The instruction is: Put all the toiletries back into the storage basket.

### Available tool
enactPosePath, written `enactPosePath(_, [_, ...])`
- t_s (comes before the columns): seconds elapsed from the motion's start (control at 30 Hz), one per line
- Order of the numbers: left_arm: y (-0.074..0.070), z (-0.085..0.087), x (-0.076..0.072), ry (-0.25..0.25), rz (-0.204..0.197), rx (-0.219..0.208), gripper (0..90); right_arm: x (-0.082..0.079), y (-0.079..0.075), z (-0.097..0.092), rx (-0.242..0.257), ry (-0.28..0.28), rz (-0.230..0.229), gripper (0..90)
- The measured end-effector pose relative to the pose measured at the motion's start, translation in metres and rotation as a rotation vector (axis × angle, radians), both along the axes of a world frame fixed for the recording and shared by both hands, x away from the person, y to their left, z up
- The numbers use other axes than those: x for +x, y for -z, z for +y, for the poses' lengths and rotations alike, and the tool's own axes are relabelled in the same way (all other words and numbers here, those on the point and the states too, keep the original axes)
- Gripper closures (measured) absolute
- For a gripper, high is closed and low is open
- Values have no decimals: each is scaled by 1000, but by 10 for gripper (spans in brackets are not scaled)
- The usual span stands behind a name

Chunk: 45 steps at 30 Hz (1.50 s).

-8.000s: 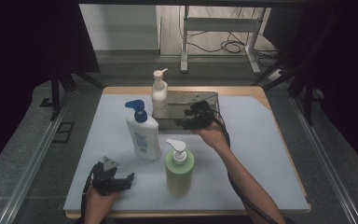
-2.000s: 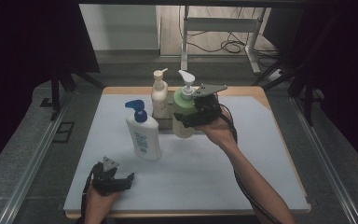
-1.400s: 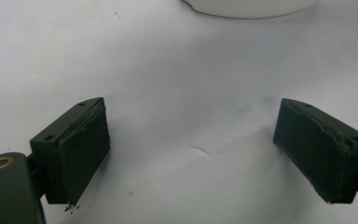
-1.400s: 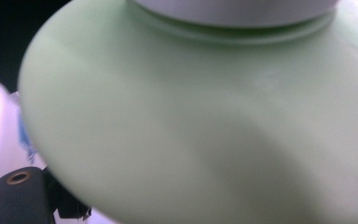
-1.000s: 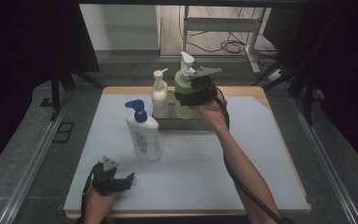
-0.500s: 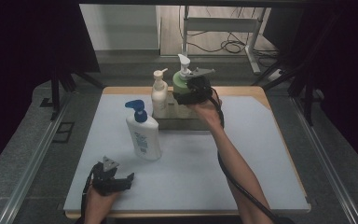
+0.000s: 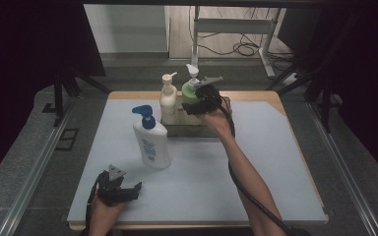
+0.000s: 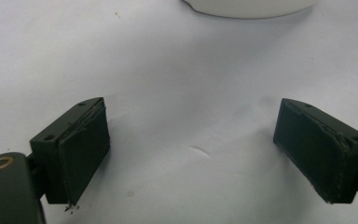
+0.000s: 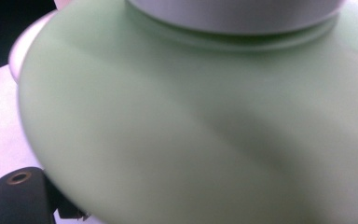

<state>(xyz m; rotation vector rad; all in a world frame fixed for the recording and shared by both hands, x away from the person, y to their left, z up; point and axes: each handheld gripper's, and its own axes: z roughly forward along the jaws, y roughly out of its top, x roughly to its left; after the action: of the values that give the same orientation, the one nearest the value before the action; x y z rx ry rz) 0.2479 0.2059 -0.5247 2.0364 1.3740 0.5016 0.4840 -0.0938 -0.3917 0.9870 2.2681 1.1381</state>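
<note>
High view: we count three pump bottles. The white bottle with blue pump [image 7: 151, 142] stands alone, upright, on the grey-white mat [image 7: 256, 182], left of centre. The small white pump bottle [image 7: 168, 100] stands at the left end of the clear tray [image 7: 197, 129] at the far edge of the mat; inside or just beside it we cannot tell. The green pump bottle [image 7: 192, 93] is upright over that tray, just right of the white one, gripped by the right gripper [image 7: 203, 101]. We cannot tell if its base touches the tray floor. Two grippers, one per hand. The left gripper [image 7: 128, 189] rests on the mat at the near left, well apart from all bottles.

Left gripper view: two black jaws spread wide, nothing between them, bare mat below. The base of a white bottle [image 8: 249, 7] shows at the top edge.

Right gripper view: the green bottle's shoulder [image 9: 191, 135] sits very close with its white collar above, held between widely set jaws.
</note>
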Motion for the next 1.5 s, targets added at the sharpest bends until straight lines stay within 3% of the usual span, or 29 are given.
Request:
enactPosePath(0.63, [0, 0, 0, 0, 0, -1, 101, 7, 26, -2, -16, 7, 66, 127])
enactPosePath(0.87, [0, 0, 0, 0, 0, 0, 102, 10, 26, -6, 1, 14, 100, 121])
enactPosePath(1.2, [0, 0, 0, 0, 0, 0, 102, 11, 27, -8, 15, -9, 89, 111])
enactPosePath(1.33, [0, 0, 0, -1, -1, 0, 102, 10, 26, -11, 47, -21, 88, 63])
enactPosePath(1.5, [0, 0, 0, 0, -2, -1, 102, 3, 19, -15, 34, -36, 81, 39])
